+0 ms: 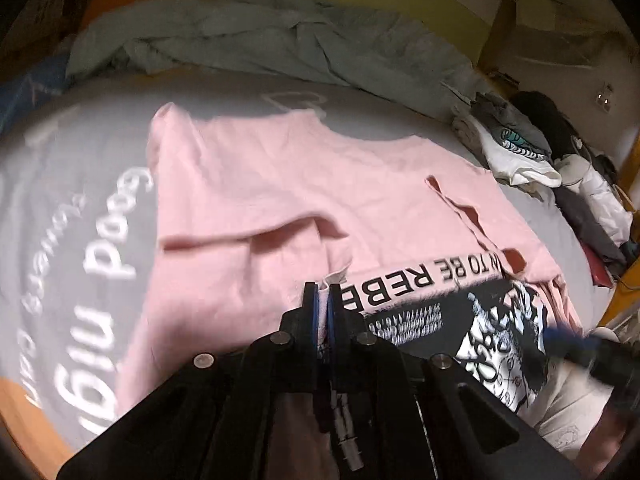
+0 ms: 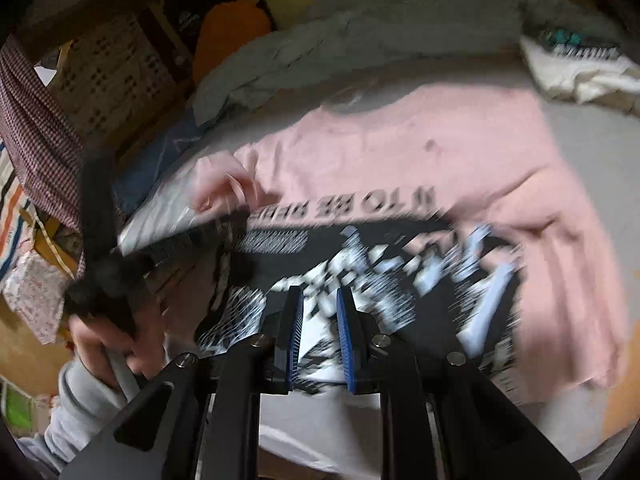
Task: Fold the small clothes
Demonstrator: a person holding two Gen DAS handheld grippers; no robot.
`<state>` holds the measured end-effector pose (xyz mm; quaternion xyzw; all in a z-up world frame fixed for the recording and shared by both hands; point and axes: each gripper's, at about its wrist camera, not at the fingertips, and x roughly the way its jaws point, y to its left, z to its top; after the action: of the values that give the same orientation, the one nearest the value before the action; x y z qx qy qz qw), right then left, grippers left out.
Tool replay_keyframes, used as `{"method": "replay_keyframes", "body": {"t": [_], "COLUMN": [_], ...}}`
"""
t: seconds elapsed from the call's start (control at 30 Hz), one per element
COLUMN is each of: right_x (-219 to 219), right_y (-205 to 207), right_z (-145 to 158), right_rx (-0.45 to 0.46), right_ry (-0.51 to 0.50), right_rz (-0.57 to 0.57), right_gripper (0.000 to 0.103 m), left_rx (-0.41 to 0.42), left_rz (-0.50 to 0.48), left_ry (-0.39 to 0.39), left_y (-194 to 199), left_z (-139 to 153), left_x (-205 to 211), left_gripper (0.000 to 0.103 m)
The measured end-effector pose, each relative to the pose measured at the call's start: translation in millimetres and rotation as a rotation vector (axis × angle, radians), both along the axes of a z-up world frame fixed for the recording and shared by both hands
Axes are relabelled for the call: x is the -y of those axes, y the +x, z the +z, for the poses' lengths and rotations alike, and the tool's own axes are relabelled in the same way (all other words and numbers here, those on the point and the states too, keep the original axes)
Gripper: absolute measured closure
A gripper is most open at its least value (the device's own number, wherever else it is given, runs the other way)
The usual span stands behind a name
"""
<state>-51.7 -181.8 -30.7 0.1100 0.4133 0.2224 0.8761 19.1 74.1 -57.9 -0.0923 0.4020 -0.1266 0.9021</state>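
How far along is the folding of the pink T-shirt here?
Early. The pink T-shirt lies on the grey bedsheet, one part already turned over its printed front. The left gripper pinches a pink edge; the right gripper hovers over the print. Remaining folds and the clothes pile await.

Both wrist views close over pink shirt [image 1: 248,184]

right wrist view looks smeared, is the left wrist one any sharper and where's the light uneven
Right wrist view: heavy motion blur smears the pink t-shirt and its black print, though the right gripper stays crisp. Left wrist view: sharper, print lettering readable, only the grey bedsheet text and the right gripper's tip soft; the left gripper casts a shadow on the shirt. Both: fisheye bending, dark corners.
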Motion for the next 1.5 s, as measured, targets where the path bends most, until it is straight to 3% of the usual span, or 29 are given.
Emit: {"method": "replay_keyframes", "body": {"t": [0.1, 0.17, 0.23, 0.3, 0.4, 0.43, 0.53, 0.6, 0.67, 0.73, 0.8, 0.87, 0.93, 1.0, 1.07, 1.17, 1.23, 1.3, 1.37, 1.5], "right_x": [14, 15, 4, -15, -63, -88, -131, -157, -179, -194, -203, -210, -211, -198, -161, -127, -124, -131, -141, -138], "right_y": [9, 23, 39, 51, 69, 75, 84, 95, 105, 111, 115, 120, 130, 155, 186, 202, 199, 191, 184, 167], "right_z": [16, 27, 39, 47, 54, 52, 46, 34, 18, 8, 4, 3, 1, 5, 19, 32, 37, 38, 32, 18], "right_rx": [0.049, 0.073, 0.099, 0.128, 0.161, 0.179, 0.214, 0.175, 0.146, 0.139, 0.137, 0.185, 0.231, 0.267, 0.220, 0.177, 0.173, 0.133, 0.049, -0.082], "right_ry": [-0.022, -0.027, -0.054, -0.084, -0.150, -0.203, -0.302, -0.316, -0.394, -0.444, -0.471, -0.543, -0.612, -0.669, -0.567, -0.468, -0.436, -0.364, -0.290, -0.149], "right_rz": [-0.031, -0.025, 0.020, 0.100, 0.303, 0.380, 0.465, 0.553, 0.592, 0.619, 0.633, 0.590, 0.500, 0.301, 0.087, 0.024, 0.092, 0.233, 0.354, 0.393], "right_gripper": [0.086, 0.086, 0.086, 0.084, 0.066, 0.066, 0.066, 0.066, 0.066, 0.066, 0.066, 0.064, 0.064, 0.064, 0.064, 0.064, 0.064, 0.064, 0.064, 0.064], "left_rx": [0.058, 0.124, 0.166, 0.207, 0.339, 0.340, 0.209, 0.106, 0.014, 0.016, 0.039, 0.035, 0.034, 0.027, 0.027, 0.035, 0.035, 0.030, 0.029, 0.031], "left_rz": [-0.035, -0.043, -0.015, 0.058, 0.207, 0.227, 0.224, 0.238, 0.210, 0.191, 0.179, 0.187, 0.204, 0.207, 0.212, 0.215, 0.225, 0.236, 0.237, 0.236], "left_ry": [0.017, 0.026, 0.011, 0.003, 0.080, 0.102, 0.060, -0.030, -0.123, -0.088, 0.027, 0.077, 0.050, 0.020, 0.018, 0.063, 0.063, 0.030, 0.006, 0.008], "left_y": [-18, -40, -57, -67, -67, -62, -38, -28, -18, -17, -21, -22, -23, -26, -28, -31, -31, -32, -32, -33], "left_z": [13, 22, 28, 33, 48, 50, 40, 22, 4, 1, 2, -4, -5, -4, -4, -6, -6, -6, -6, -6], "left_x": [5, 8, 4, -8, -34, -45, -72, -87, -91, -83, -69, -59, -59, -68, -74, -68, -68, -73, -76, -76], "left_gripper": [0.087, 0.072, 0.068, 0.067, 0.067, 0.066, 0.066, 0.067, 0.068, 0.068, 0.066, 0.066, 0.066, 0.066, 0.066, 0.067, 0.067, 0.067, 0.067, 0.067]}}
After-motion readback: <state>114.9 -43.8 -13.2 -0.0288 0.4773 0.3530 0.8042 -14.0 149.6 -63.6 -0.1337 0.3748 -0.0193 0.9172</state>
